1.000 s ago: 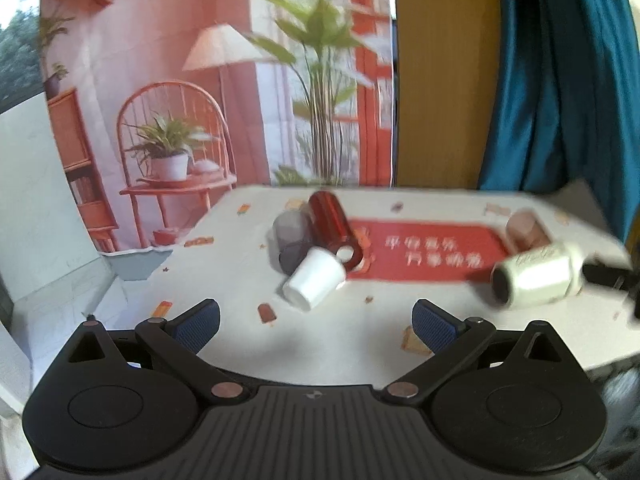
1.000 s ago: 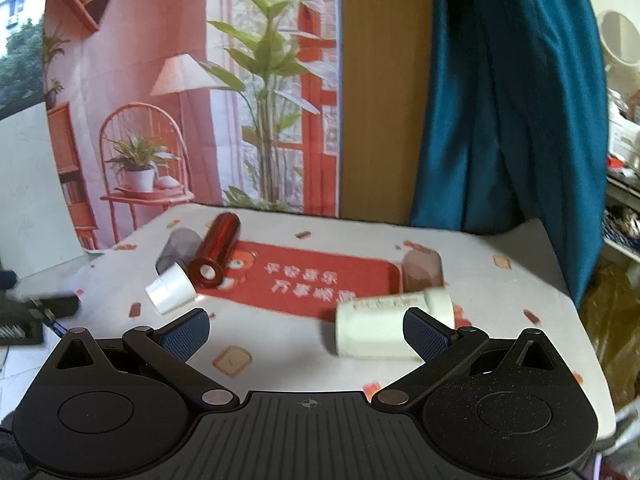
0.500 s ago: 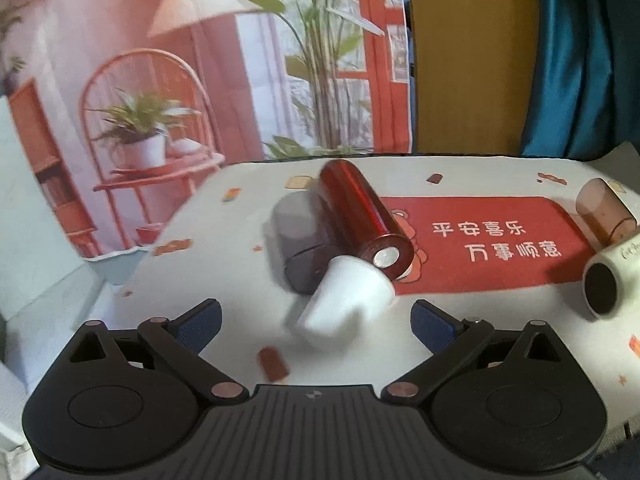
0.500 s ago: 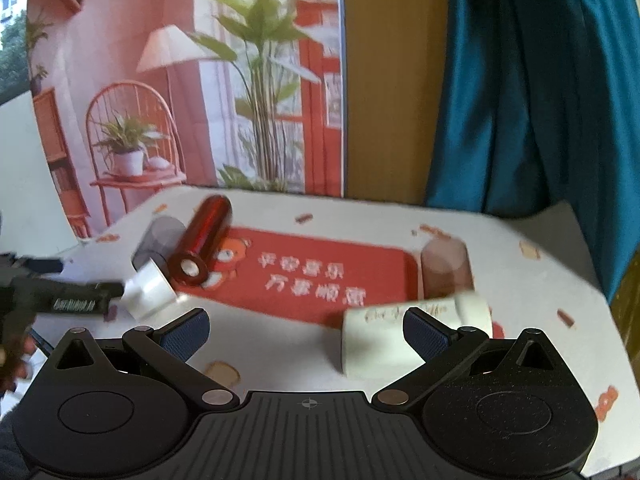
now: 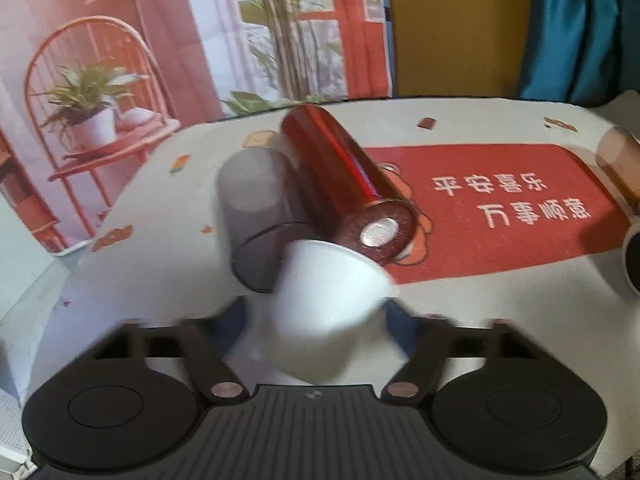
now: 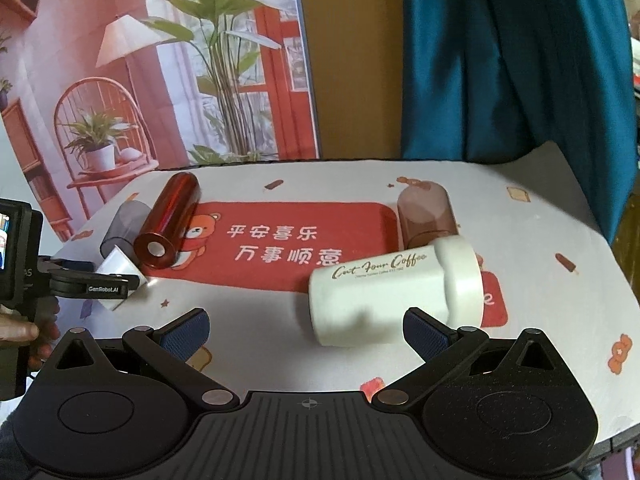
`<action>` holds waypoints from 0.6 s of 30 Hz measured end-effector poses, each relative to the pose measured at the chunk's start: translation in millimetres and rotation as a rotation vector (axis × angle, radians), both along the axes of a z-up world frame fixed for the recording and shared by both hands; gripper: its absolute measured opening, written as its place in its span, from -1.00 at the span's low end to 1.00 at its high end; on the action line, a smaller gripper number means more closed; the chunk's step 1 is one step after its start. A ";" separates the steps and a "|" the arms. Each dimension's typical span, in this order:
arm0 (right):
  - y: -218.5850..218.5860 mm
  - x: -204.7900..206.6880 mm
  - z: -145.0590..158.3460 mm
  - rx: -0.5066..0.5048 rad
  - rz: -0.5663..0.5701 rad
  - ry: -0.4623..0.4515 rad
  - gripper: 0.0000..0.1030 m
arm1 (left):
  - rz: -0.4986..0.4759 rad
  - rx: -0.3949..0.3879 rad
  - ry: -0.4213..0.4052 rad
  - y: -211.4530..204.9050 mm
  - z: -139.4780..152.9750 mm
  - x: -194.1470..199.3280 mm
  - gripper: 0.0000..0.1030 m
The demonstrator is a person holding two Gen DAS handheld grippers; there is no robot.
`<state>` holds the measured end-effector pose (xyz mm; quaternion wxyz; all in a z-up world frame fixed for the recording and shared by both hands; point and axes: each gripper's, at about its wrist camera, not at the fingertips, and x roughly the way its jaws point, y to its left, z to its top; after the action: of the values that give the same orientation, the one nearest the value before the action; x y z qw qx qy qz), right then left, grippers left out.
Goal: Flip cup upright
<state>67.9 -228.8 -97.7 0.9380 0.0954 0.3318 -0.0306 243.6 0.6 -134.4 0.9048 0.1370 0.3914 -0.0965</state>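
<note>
Five cups lie on their sides on the table (image 6: 560, 216). The small white cup (image 5: 328, 300) sits straight ahead of the left gripper (image 5: 316, 316), between its two fingers, base pointing away. Those fingers are smeared by motion blur, so I cannot tell whether they touch the cup's sides or stand just off it. From the right wrist view the left gripper (image 6: 116, 280) reaches across that same white cup (image 6: 116, 272), covering its middle.

Crowding is tight beyond the white cup: the red tumbler (image 5: 344, 184) touches or nearly touches its far end, and the grey translucent cup (image 5: 256, 216) lies against the tumbler's left side. To the left of the left gripper the table edge is near; to the right the red mat (image 5: 500, 208) lies bare up to the brown cup (image 5: 618, 164), which is cut off by the frame.

Ahead of the right gripper (image 6: 306, 332), whose jaws stand wide apart with nothing between them, lies the cream coffee mug (image 6: 392, 288), just beyond its fingertips. The brown translucent cup (image 6: 426, 216) rests behind the mug, touching or nearly so. Bare table stretches to the right of it up to the edge by the teal curtain (image 6: 516, 56).
</note>
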 end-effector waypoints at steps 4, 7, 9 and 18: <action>-2.6 -1.9 -2.9 0.011 -0.007 0.006 1.00 | -0.016 -0.001 -0.026 -9.9 2.4 -16.0 0.18; -7.9 -3.1 -4.1 0.023 -0.023 0.009 1.00 | -0.061 -0.017 -0.010 -24.0 5.2 -34.5 0.18; -11.5 -2.4 -5.5 0.037 -0.035 0.016 1.00 | -0.088 -0.034 0.011 -36.1 5.0 -46.2 0.18; -23.1 -8.0 -10.7 0.057 -0.067 0.030 1.00 | -0.132 -0.123 0.071 -91.6 0.5 -74.2 0.18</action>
<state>59.9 -251.9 -108.4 0.9282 0.1328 0.3433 -0.0538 169.4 -90.9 -133.9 0.8886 0.1034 0.4069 -0.1847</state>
